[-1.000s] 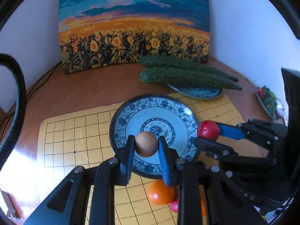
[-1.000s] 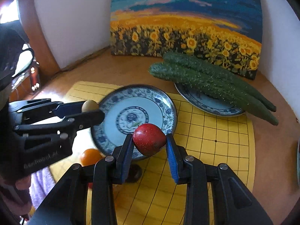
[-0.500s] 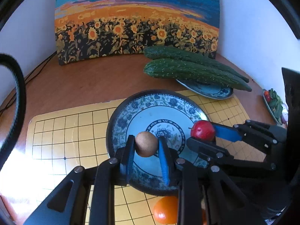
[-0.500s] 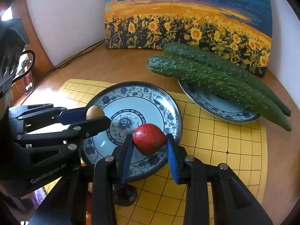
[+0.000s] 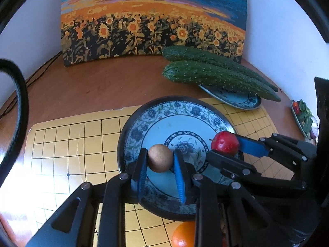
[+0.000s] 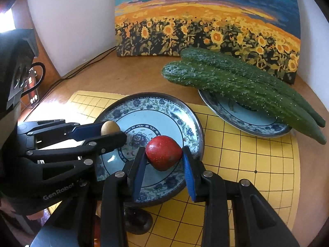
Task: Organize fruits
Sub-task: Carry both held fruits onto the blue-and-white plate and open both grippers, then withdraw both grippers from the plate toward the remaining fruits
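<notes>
Over blue-and-white patterned footed plate point(image 6: 186, 111) – left gripper point(image 5: 160, 160) clamps round brown fruit point(image 5: 160, 157), right gripper point(image 6: 163, 156) clamps red apple-like fruit point(image 6: 163, 155); both poised above plate centre, likely for release – orange citrus point(image 5: 183, 235) waits just beside plate's near rim

Cucumbers point(image 6: 242, 82) on plate point(image 6: 246, 121), seemingly behind dish point(image 6: 191, 119)

A brown wooden table point(image 5: 98, 86) carries a yellow grid mat point(image 6: 246, 154) under both grippers, a sunflower painting point(image 5: 152, 20) leaning at the far wall ahead, and cables point(image 6: 82, 70) far-left of the right gripper.
</notes>
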Available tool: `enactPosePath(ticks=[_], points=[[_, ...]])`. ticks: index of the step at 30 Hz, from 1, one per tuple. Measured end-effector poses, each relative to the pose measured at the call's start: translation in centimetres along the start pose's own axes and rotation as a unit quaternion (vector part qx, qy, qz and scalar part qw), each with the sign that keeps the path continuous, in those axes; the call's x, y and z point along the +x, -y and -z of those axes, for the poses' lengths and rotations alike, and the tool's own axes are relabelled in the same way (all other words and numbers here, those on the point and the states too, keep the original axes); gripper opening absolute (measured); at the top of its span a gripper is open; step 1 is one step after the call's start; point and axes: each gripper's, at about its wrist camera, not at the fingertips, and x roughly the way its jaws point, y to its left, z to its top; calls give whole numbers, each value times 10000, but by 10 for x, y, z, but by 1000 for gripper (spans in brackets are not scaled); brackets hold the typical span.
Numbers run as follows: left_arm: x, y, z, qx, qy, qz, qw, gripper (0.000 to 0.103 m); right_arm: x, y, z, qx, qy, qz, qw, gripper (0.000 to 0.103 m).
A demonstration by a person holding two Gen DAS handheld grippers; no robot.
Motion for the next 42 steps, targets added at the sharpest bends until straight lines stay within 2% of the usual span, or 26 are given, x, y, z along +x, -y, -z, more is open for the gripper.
enactPosePath(ticks=[6,11,13,30,42], points=[[-4,-2,0,-111,-44,-8,9999,34,-1,1,1,158,-64,-132,9998,37],[-12,-3,3,-159,-27,-61,9999,37,-12,-4,3,256,42,-175,9995,51],[-16,-1,3,-161,-1,-36,9999,38,-18,-5,4,239,98,-129,9996,52],[-58,13,27,-115,121,123,9998,38,-66,-12,35,514,317,-172,9980,53],[-69,11,54,-168,35,224,9996,38,-77,-16,61,699,262,-11,9972,53]])
